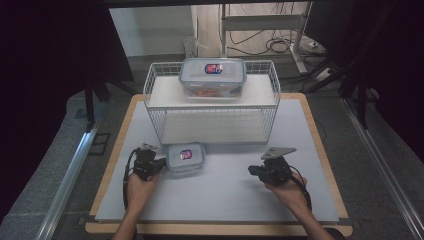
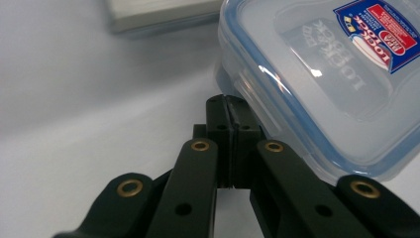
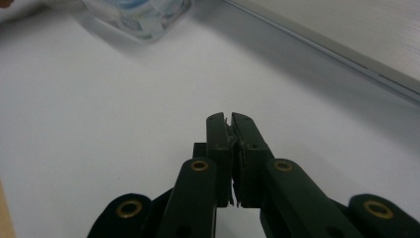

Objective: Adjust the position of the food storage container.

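A white mat is laid on the wooden desk. A two-tier white wire rack is placed at the far half of the mat. A large clear container with a blue-edged lid and a red and blue label is seated on the rack's upper shelf; orange contents are visible through its wall. A small container of the same type is positioned on the mat just in front of the rack, left of centre.

The left gripper is held just beside the small container's left edge. In the left gripper view, its jaws are seen pressed together with nothing between them, the tips touching or nearly touching the container's side latch.

The right gripper is held over bare mat, well apart from the small container. In the right gripper view, its jaws are seen closed on nothing, pointed across the mat toward the small container at the upper left.
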